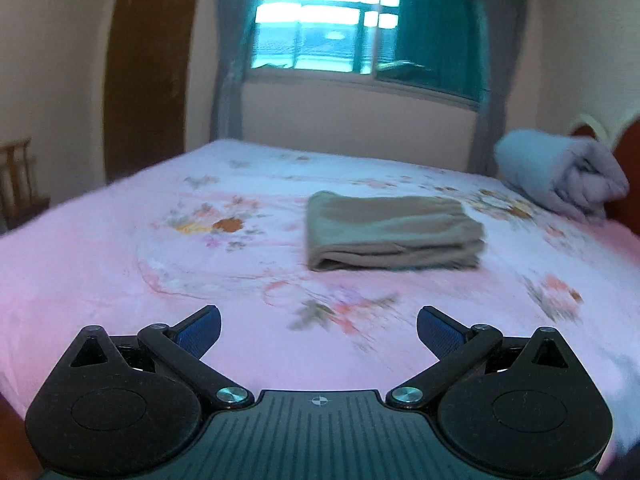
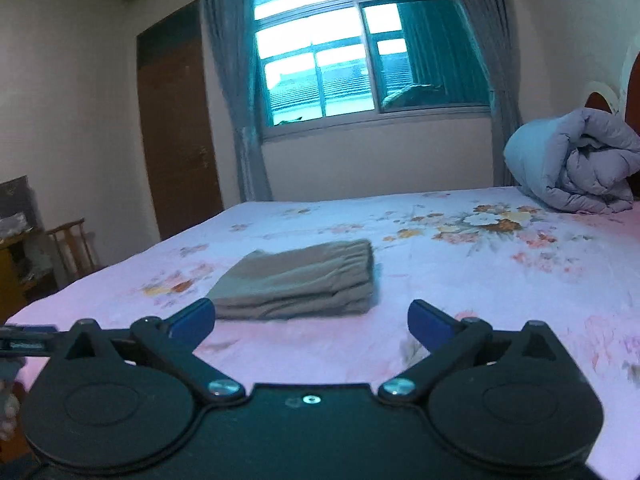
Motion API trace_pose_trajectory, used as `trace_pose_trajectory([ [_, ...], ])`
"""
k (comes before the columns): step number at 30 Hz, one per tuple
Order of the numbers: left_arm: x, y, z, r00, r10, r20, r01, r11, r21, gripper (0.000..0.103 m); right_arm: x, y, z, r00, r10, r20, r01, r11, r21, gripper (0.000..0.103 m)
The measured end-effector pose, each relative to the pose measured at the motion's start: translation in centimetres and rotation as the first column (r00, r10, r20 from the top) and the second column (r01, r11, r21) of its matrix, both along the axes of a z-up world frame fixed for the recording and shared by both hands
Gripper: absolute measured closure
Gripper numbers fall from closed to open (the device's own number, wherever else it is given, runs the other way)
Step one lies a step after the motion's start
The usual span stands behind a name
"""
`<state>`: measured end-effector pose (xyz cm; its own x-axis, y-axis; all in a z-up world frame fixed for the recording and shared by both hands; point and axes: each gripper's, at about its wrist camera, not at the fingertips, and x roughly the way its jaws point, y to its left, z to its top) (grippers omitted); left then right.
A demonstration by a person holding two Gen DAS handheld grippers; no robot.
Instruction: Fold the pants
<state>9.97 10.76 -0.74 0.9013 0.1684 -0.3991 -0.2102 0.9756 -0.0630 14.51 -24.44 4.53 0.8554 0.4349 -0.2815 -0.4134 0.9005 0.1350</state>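
Left gripper [image 1: 319, 326] and right gripper [image 2: 311, 317] both spread wide, nothing between the fingers, hovering over the pink floral bed [image 1: 100, 280]. Khaki pants [image 1: 390, 230] lie folded mid-bed, apart from both; rolled grey duvet [image 2: 576, 164] by the headboard, window [image 2: 360, 48] beyond.

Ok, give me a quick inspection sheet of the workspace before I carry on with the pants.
Surface: bed with pink floral sheet, flat.
Job's things: pants folded into a compact stack, lying on the sheet.
Clutter: bundled grey duvet by the headboard, apart from the pants.
Grippers: left gripper and right gripper both open, empty, short of the pants.
Cables: nothing seen.
Surroundings: window with curtains, brown door, wooden chair.
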Motion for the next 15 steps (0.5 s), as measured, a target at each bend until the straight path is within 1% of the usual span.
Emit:
trace_pose_trajectory([
  [2,-1.4,-1.8,0.1,1.0,-0.023,0.014,0.022,0.999,0.028,0.0,-2.0,0.0,0.2,1.0,-0.019,0.003,0.019,1.0,-0.007,0.006],
  [4,-2.7,-3.1,0.5,0.999,-0.04,0.01,0.04,0.999,0.019,0.0,-3.7,0.3,0.1,0.999,-0.024,0.031,0.025,0.999,-0.044,0.006],
  [6,-4.4,-4.2,0.8,0.999,-0.043,0.025,0.043,0.999,0.006,0.0,-4.9,0.2,-0.3,0.999,-0.024,0.039,0.026,0.998,-0.056,0.006],
  [8,-5.7,-4.8,0.9,0.998,-0.048,0.042,0.047,0.999,0.007,0.0,-6.0,0.2,-0.8,0.999,-0.011,0.036,0.013,0.997,-0.072,0.006],
  [10,-6.8,-5.4,0.8,0.997,-0.04,0.059,0.039,0.999,0.028,0.0,-7.0,0.3,-1.4,0.999,-0.006,0.032,0.009,0.996,-0.085,0.006],
  [12,-7.9,-5.7,0.9,0.996,-0.052,0.075,0.052,0.999,0.0,0.0,-7.6,0.4,-1.8,0.999,-0.015,0.033,0.018,0.996,-0.091,0.006],
  [13,-8.3,-5.8,0.8,0.995,-0.062,0.08,0.063,0.998,-0.014,0.0,-8.2,0.4,-1.7,0.999,-0.018,0.047,0.022,0.996,-0.091,0.006],
  [14,-8.7,-6.0,0.6,0.994,-0.064,0.086,0.065,0.998,-0.016,0.0,-8.5,0.4,-1.7,0.998,-0.021,0.061,0.027,0.995,-0.092,0.006],
  [15,-8.8,-6.3,0.5,0.993,-0.069,0.092,0.069,0.998,-0.002,0.0,-8.3,0.6,-1.7,0.998,-0.017,0.058,0.023,0.995,-0.095,0.006],
])
